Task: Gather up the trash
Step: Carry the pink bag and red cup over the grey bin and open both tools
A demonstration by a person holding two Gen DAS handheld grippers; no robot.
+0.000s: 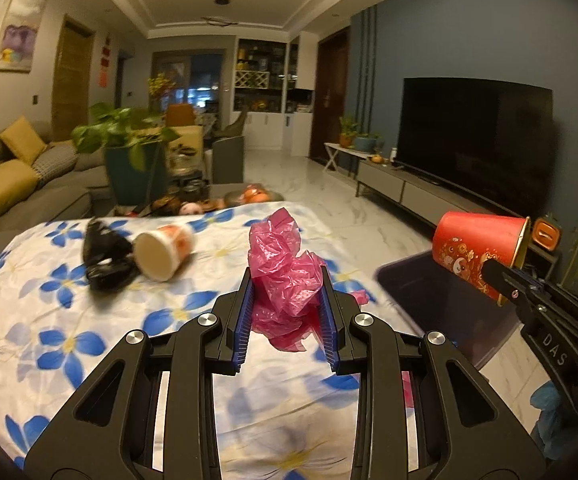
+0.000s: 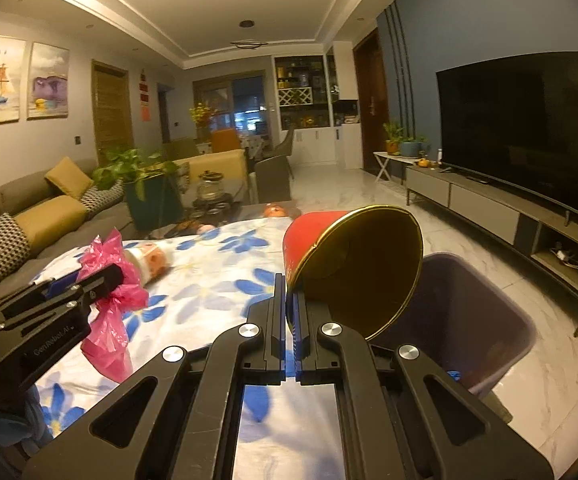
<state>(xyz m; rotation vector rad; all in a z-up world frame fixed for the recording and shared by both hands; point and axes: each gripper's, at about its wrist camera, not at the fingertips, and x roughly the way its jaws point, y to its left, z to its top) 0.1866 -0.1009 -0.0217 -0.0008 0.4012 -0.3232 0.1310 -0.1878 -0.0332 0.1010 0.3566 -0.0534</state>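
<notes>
L gripper (image 1: pixel 287 312): jaws partway closed, blue pads pressed on both sides of a crumpled pink plastic bag (image 1: pixel 285 276). Bag bulges above the pads and hangs a bit below; held above the floral tablecloth (image 1: pixel 49 344), not resting on it. From the R wrist view the same bag (image 2: pixel 111 304) shows at 9 o'clock, clamped in the L gripper, tail drooping toward the cloth.

R gripper (image 2: pixel 289 312): jaws nearly shut, pinching the rim wall of a red paper cup (image 2: pixel 309 236). Cup tilted on its side, gold-lined mouth facing the camera, mouth toward 3 o'clock. From the L wrist view the cup (image 1: pixel 477 252) sits at 3 o'clock, held over the near edge of the dark bin (image 1: pixel 441 300).

Bin (image 2: pixel 485 320): dark purple, open top, on the marble floor just beside the table's edge, at 3–4 o'clock from the R gripper. Sth blue visible low inside near wall; can't tell what.

Still on the cloth, L wrist view 10 o'clock: white-and-orange paper cup (image 1: pixel 165 250) lying on its side, base toward camera, touching a black crumpled item (image 1: pixel 103 260) on its left. Blurred; can't tell what the black thing is.

Bkgd: sofa (image 1: pixel 17 184) at 9 o'clock, potted plant (image 1: pixel 129 152) beyond the table, TV (image 1: pixel 477 136) at 2 o'clock.
</notes>
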